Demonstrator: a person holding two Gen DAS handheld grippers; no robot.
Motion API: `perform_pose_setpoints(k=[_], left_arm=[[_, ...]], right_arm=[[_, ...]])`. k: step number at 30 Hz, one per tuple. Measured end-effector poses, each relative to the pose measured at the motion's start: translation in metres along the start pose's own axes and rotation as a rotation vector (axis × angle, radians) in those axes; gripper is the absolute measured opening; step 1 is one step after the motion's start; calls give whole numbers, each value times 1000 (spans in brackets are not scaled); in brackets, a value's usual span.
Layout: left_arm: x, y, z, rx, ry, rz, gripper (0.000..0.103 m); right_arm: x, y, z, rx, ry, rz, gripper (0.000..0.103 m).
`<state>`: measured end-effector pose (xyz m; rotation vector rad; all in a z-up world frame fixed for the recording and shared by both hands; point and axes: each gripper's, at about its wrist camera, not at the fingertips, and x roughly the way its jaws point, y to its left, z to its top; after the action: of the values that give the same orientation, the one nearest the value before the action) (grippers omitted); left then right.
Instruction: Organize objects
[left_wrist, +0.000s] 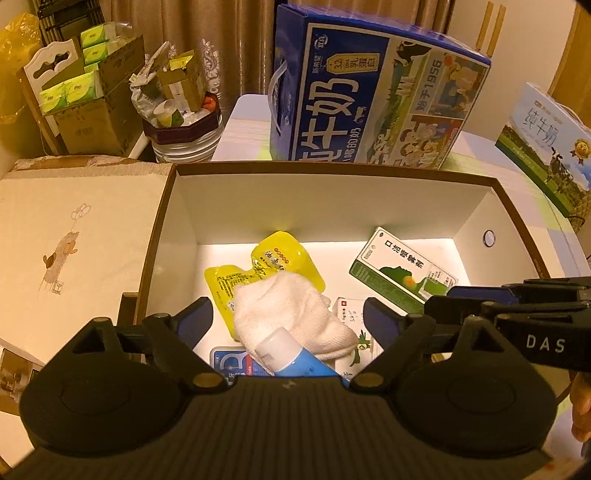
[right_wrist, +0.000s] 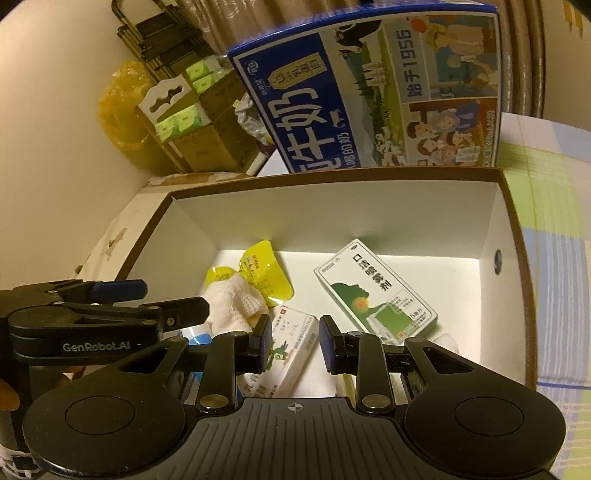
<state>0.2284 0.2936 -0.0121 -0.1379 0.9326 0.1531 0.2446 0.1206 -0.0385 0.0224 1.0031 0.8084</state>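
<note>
An open box with a brown rim and white walls holds the items. My left gripper hangs open over its near left part, above a white sock and a blue tube with a white cap. Also inside lie yellow pouches, a green-and-white carton and a small white carton. My right gripper is open above that small carton, holding nothing. Each gripper appears in the other's view: the right gripper, the left gripper.
A big blue milk case stands right behind the box, a paler milk case to the far right. A cream lid lies at the left. Behind it stand a cardboard box of green tissue packs and a full bin.
</note>
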Motion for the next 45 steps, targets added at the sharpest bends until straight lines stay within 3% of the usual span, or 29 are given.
perform_pose_setpoints(k=[12, 22, 28, 35, 45], left_arm=[[-19, -5, -11, 8, -18, -9, 92], [-55, -7, -31, -19, -77, -20, 99], [-84, -13, -48, -44, -119, -28, 102], [-116, -39, -72, 2, -168, -16, 102], [-135, -77, -106, -19, -116, -44, 102]], right_arm=[[-32, -13, -17, 42, -25, -98, 26], [-88, -13, -42, 80, -93, -101, 26], [-118, -9, -59, 82, -136, -78, 43], [-150, -8, -79, 83, -157, -57, 64], [-197, -26, -114, 83, -166, -71, 73]])
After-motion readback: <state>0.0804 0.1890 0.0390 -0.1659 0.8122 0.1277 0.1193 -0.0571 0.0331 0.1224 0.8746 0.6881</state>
